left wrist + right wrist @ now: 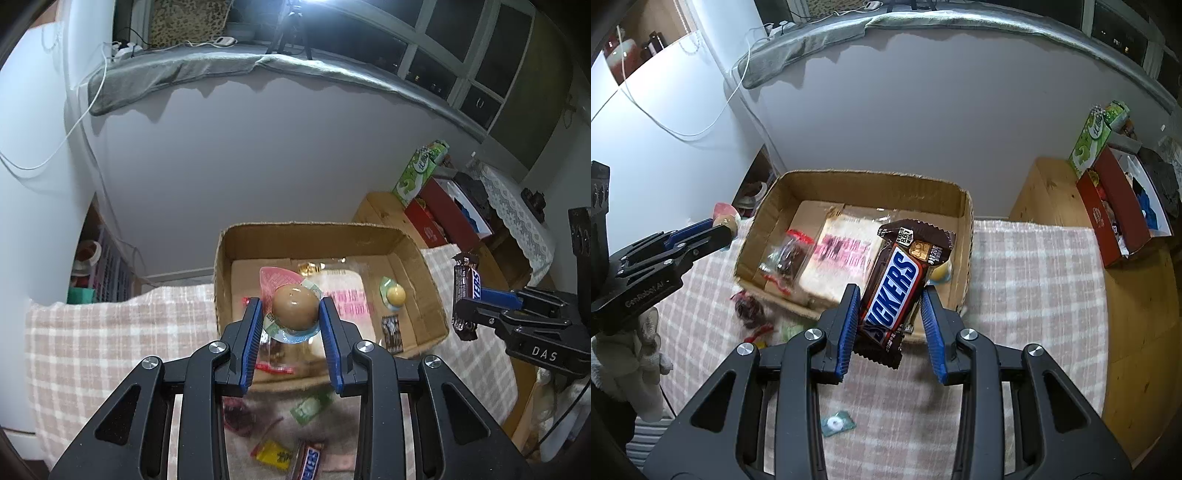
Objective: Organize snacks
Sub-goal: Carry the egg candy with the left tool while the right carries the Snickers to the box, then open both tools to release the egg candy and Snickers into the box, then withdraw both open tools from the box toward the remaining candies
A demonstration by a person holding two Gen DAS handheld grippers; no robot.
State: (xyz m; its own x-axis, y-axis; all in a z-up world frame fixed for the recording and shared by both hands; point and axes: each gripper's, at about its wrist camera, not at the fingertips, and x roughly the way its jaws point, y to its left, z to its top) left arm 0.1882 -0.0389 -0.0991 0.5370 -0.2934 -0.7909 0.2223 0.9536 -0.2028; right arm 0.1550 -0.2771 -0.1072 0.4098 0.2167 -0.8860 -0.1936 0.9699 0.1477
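Note:
My left gripper [291, 308] is shut on a brown packaged egg [294, 308] and holds it above the front of the open cardboard box [314, 230]. My right gripper [890, 291] is shut on a Snickers bar [895, 284] and holds it upright over the box's front edge [967, 218]; it shows at the right of the left wrist view [466, 291]. The left gripper with the egg [726, 221] shows at the left of the right wrist view. In the box lie a bread pack [842, 254], a small yellow jelly cup [395, 295] and a dark candy pack [788, 256].
The box stands on a pink checked cloth [1027, 280]. On the cloth before the box lie another Snickers bar [308, 459], a yellow packet [275, 454], a green packet [310, 406], a dark red packet [748, 308] and a small teal packet [836, 424]. A red box [1115, 214] stands on the wooden table [1134, 332] at right.

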